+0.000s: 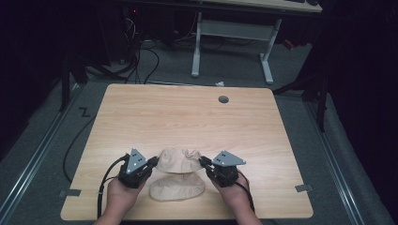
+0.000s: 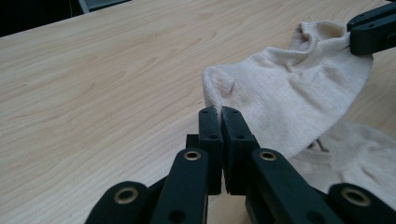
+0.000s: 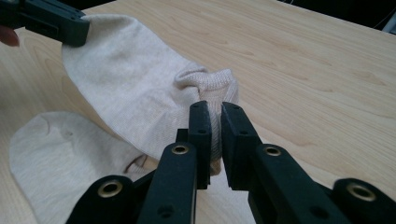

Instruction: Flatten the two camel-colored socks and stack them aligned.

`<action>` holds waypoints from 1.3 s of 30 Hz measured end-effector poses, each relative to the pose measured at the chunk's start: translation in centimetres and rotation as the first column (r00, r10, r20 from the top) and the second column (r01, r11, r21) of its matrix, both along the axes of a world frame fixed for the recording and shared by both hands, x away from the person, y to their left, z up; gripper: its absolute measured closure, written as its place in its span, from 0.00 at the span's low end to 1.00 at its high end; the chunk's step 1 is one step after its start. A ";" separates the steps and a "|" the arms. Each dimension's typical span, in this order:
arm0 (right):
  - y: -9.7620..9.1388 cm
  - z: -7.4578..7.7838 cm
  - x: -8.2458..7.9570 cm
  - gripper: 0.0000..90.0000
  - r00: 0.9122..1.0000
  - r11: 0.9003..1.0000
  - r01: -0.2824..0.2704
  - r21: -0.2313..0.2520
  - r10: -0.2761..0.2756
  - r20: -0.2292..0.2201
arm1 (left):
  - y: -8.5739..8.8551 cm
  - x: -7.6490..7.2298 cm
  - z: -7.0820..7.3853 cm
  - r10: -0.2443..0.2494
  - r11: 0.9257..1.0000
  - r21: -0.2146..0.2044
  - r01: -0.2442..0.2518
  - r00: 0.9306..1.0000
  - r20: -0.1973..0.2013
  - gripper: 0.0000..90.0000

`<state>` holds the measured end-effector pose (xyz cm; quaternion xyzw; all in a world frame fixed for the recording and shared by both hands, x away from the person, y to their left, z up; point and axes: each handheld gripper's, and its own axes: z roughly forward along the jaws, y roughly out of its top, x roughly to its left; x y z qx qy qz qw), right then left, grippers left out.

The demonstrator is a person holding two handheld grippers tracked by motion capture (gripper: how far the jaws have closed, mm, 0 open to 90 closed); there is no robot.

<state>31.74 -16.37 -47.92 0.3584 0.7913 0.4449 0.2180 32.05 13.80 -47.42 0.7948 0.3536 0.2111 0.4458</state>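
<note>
**Beige sock held up between two grippers over a wooden tabletop**

Beige knit fabric is the centre of the scene: one sock point(image 1: 177, 161) is stretched between two hand-held grippers, lifted off the pale wood tabletop point(image 1: 187, 117). It sits near the front edge, about midway between left and right.

On the left, the left gripper point(image 1: 154, 162) has its black fingers point(image 2: 211, 135) pressed together on the sock's left end, with a thin pinch of fabric caught at their tips. On the right, the right gripper point(image 1: 202, 161) has its fingers point(image 3: 201, 135) clamped on the bunched, ribbed cuff at the sock's right end; a narrow gap between them is packed with cloth. Each gripper carries a grey three-cornered plate on top and is held in a person's hand point(image 1: 119, 197) coming in from the near edge.

The sock hangs in a shallow curve between the two grips, its lower edge sagging towards the tabletop. Directly below it, and slightly nearer, a second sock point(image 1: 177, 187) of the same beige lies flat on the wood.

Farther off, a small round grey grommet point(image 1: 223, 99) is set into the tabletop near its far edge, right of centre. Beyond the tabletop, a white desk frame point(image 1: 232, 33) stands on dark carpet.
</note>
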 end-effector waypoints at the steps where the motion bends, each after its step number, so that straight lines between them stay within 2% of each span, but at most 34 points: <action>1: -0.1 0.0 -0.2 0.92 1.000 1.000 -0.004 0.001 0.004 -0.001 | 0.1 -0.2 0.1 -0.001 1.000 -0.002 0.001 1.000 0.000 0.98; 9: -0.1 0.5 -1.4 0.92 1.000 1.000 -0.028 -0.002 0.028 0.008 | 0.9 -2.0 0.4 -0.018 1.000 0.001 0.018 1.000 -0.007 0.98; 10: 0.0 0.5 -1.8 0.92 0.999 0.999 -0.038 -0.005 0.038 0.008 | 1.1 -2.6 0.5 -0.021 1.000 -0.006 0.021 1.000 -0.010 0.98; 14: 0.0 0.4 -2.5 0.92 0.998 0.998 -0.056 -0.011 0.056 0.002 | 1.3 -3.7 0.3 -0.034 0.999 -0.005 0.034 0.999 -0.024 0.98; 16: 0.1 0.0 -3.0 0.92 0.997 0.997 -0.074 -0.022 0.074 -0.012 | 1.3 -4.3 0.1 -0.049 0.999 0.009 0.049 0.998 -0.044 0.98; 20: 0.2 -0.5 -3.4 0.92 0.996 0.996 -0.083 -0.038 0.082 -0.040 | 1.1 -4.5 -0.6 -0.054 0.998 0.032 0.057 0.995 -0.086 0.98; 24: 0.1 -1.4 -3.5 0.92 0.992 0.994 -0.096 -0.056 0.091 -0.086 | 0.8 -4.5 -1.6 -0.064 0.995 0.062 0.073 0.987 -0.147 0.98; 26: 0.2 -1.8 -3.5 0.92 0.990 0.992 -0.101 -0.070 0.093 -0.107 | 0.6 -4.7 -2.0 -0.068 0.993 0.083 0.083 0.984 -0.164 0.98; 34: 0.7 -3.0 -3.1 0.92 0.982 0.987 -0.120 -0.106 0.102 -0.161 | 0.6 -4.9 -2.8 -0.054 0.988 0.134 0.080 0.981 -0.186 0.98; 38: 0.9 -3.4 -3.0 0.92 0.978 0.985 -0.127 -0.120 0.104 -0.183 | 0.4 -4.8 -3.3 -0.047 0.984 0.161 0.081 0.978 -0.204 0.97; 39: 1.0 -3.5 -3.0 0.92 0.977 0.984 -0.128 -0.121 0.104 -0.188 | 0.4 -4.7 -3.6 -0.042 0.981 0.174 0.081 0.974 -0.221 0.97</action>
